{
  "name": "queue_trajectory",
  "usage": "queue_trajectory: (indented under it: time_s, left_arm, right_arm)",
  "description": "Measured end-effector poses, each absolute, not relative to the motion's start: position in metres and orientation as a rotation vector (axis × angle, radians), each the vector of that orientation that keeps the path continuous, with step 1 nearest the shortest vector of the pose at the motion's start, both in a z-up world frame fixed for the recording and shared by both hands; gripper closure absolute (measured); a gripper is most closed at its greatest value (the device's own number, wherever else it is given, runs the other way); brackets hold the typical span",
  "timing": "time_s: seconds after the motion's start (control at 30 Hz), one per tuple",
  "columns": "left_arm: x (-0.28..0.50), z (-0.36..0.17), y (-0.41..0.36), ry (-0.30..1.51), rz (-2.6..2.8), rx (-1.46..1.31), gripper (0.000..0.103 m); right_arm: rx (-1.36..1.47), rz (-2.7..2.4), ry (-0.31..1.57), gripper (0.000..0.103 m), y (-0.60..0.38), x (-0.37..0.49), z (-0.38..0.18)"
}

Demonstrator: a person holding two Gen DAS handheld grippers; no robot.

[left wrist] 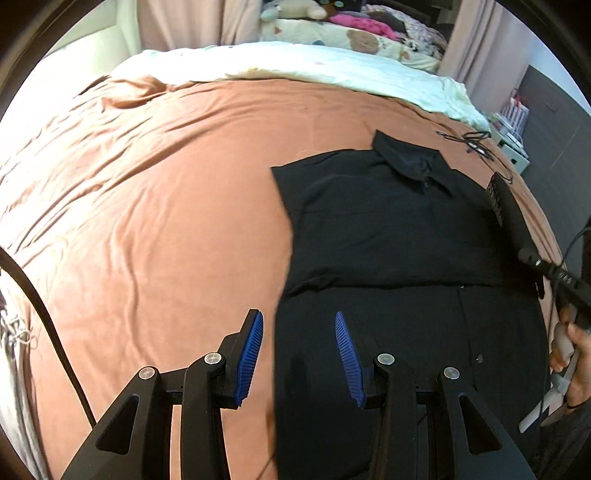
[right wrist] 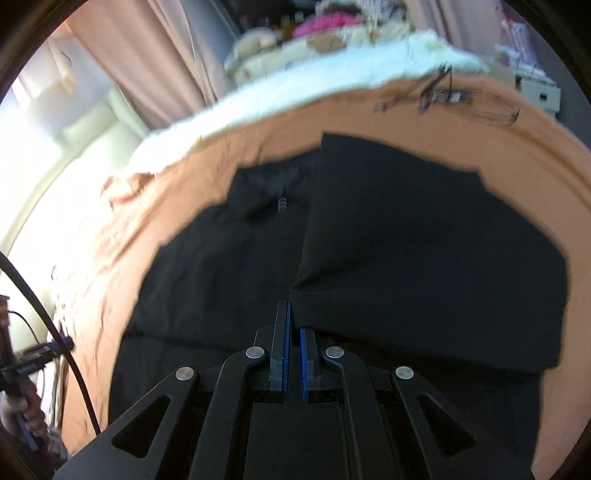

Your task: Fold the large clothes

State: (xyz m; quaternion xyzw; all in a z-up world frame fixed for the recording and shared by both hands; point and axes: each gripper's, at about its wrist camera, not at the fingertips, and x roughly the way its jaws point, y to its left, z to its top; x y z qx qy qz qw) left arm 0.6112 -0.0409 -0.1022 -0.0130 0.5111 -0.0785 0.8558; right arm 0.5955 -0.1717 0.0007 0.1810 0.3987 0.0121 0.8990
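Bed surface: rust-orange sheet (left wrist: 155, 206), soft and matte, creased in long shallow wrinkles, covers the mattress you are working over.
Garment: your black shirt (left wrist: 388, 229) lies flat on the right part of the sheet, collar end away from you; the cloth is smooth, dull and thin, with straight edges and a squared corner at its upper left in the left wrist view.
Collar: the pointed collar (left wrist: 406, 158) sits folded at the far end, with a short row of pale stitches or a button below it in the right wrist view.
Fold: in the right wrist view one side of the shirt is doubled over the rest, making a raised panel with a soft rounded crease.
Right gripper: your right gripper (right wrist: 293, 321) has its blue ribbed pads pinched together on the edge of that doubled panel.
Left gripper: your left gripper (left wrist: 299, 354) stands with its pads parted and nothing between them, straddling the shirt's left edge from above.
Duvet: a pale cream duvet (left wrist: 332, 70), puffy and rumpled, lies bunched along the far side of the sheet.
Cables: thin black cables (left wrist: 476, 142) lie tangled on the sheet past the collar.
Curtains: pinkish-beige curtains (left wrist: 177, 22) hang in soft vertical folds behind the bed.
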Motion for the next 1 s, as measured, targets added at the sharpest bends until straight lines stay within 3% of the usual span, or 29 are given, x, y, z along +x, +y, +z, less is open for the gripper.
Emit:
queue_trajectory:
  time_s: [0.07, 0.13, 0.17, 0.2, 0.23, 0.27, 0.43, 0.63, 1.0]
  left_arm:
    - [0.609, -0.102, -0.038, 1.077, -0.161, -0.03, 0.06]
    - [0.606, -0.102, -0.038, 1.079, -0.163, -0.03, 0.06]
    - [0.605, -0.101, -0.037, 1.08, -0.166, -0.027, 0.06]
    - [0.604, -0.101, -0.039, 1.081, -0.17, -0.022, 0.06]
    - [0.604, -0.101, -0.044, 1.083, -0.176, -0.014, 0.06]
    - [0.604, -0.101, -0.047, 1.083, -0.182, -0.008, 0.06]
    - [0.607, -0.094, -0.081, 1.074, -0.231, 0.024, 0.059]
    - [0.613, -0.087, -0.139, 1.049, -0.3, 0.076, 0.051]
    - [0.637, -0.102, -0.237, 1.045, -0.415, 0.139, 0.051]
  right_arm:
    - [0.392, 0.009, 0.903, 0.101, -0.173, 0.616, -0.008]
    - [0.439, 0.012, 0.94, 0.091, -0.183, 0.625, -0.011]
    - [0.468, 0.028, 0.946, 0.068, -0.186, 0.626, -0.011]
    - [0.485, 0.038, 0.948, 0.024, -0.178, 0.621, -0.006]
    - [0.501, 0.043, 0.95, 0.008, -0.18, 0.619, -0.006]
    - [0.516, 0.052, 0.935, 0.003, -0.184, 0.617, -0.001]
    - [0.596, 0.074, 0.891, 0.003, -0.215, 0.586, 0.004]
    - [0.675, -0.041, 0.802, 0.003, -0.281, 0.553, 0.02]
    - [0.812, -0.232, 0.781, 0.006, -0.371, 0.545, -0.023]
